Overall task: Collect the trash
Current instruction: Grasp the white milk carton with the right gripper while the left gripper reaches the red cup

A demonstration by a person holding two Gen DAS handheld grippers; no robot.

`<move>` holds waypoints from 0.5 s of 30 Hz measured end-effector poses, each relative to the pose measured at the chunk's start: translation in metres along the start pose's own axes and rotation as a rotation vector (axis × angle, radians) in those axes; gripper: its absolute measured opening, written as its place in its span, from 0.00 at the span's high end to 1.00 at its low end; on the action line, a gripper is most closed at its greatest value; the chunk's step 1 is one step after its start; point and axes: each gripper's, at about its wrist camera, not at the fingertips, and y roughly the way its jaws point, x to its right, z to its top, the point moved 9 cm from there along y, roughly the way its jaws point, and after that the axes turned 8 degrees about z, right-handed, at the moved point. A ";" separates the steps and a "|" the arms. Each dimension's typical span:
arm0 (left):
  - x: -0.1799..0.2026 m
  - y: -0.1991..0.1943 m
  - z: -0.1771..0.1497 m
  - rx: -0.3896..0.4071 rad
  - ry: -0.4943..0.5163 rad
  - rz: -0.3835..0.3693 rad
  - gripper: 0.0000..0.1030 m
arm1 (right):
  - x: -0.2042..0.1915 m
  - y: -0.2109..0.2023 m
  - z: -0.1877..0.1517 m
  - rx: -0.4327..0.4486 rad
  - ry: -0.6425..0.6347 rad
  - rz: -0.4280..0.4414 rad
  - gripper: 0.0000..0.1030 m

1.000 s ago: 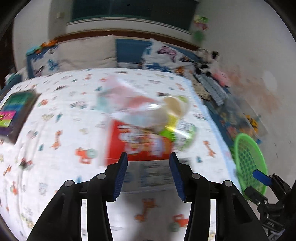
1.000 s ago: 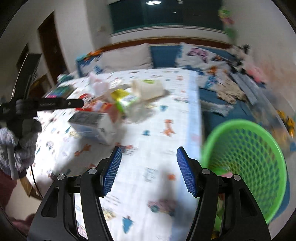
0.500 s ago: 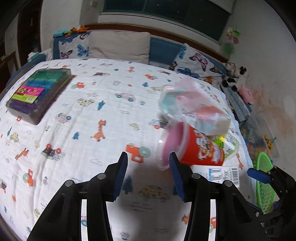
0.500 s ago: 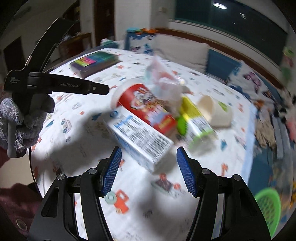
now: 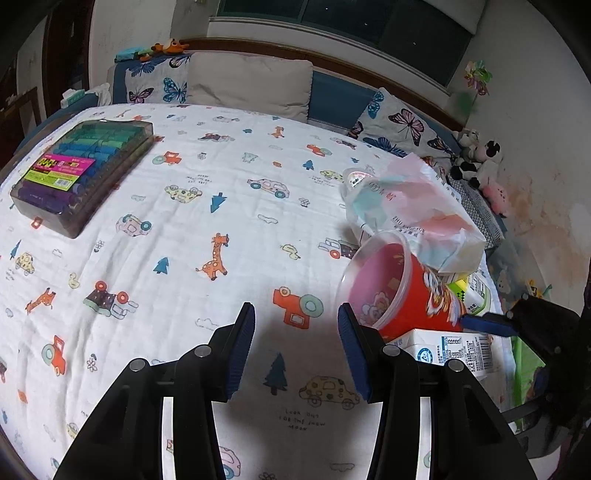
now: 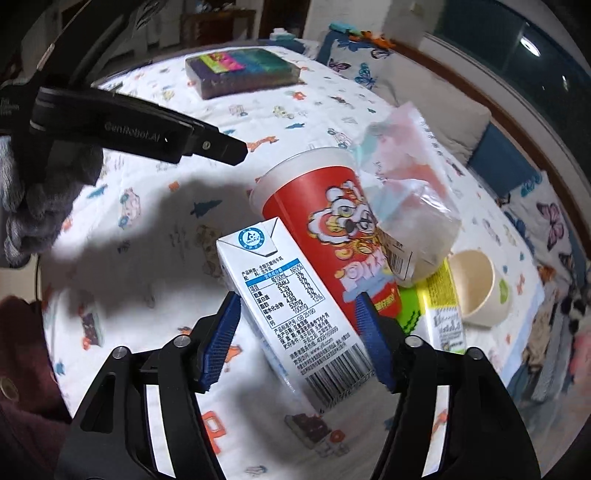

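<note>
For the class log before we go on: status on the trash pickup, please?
Left hand-held gripper open, empty. Right hand-held gripper opening, astride milk carton, not gripping. Red cup leans against carton; plastic bag on top.

Two cartons (one white (image 6: 291,314), one green (image 6: 439,306)), two cups (image 6: 325,221) (image 6: 480,284), one bag (image 6: 406,192).

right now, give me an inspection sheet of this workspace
surface: bed sheet with cartoon print
job's things: milk carton, red cup on its side, plastic bag on the cup, green carton, beige cup, all bunched together
clutter: marker box, pillows, plush toys
grippers: left gripper open, nothing between its jaws; right gripper opening, milk carton between its jaws, pads not pressing
cables: nothing seen
surroundings: window, wall, green basket beside the bed
</note>
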 end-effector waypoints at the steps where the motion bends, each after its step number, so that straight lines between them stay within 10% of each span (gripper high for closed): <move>1: -0.001 0.001 0.000 -0.001 -0.006 -0.004 0.56 | -0.001 0.001 0.001 -0.006 -0.013 0.008 0.35; 15: 0.002 0.003 0.006 0.004 -0.002 -0.039 0.56 | -0.024 0.013 -0.009 -0.138 -0.117 0.136 0.55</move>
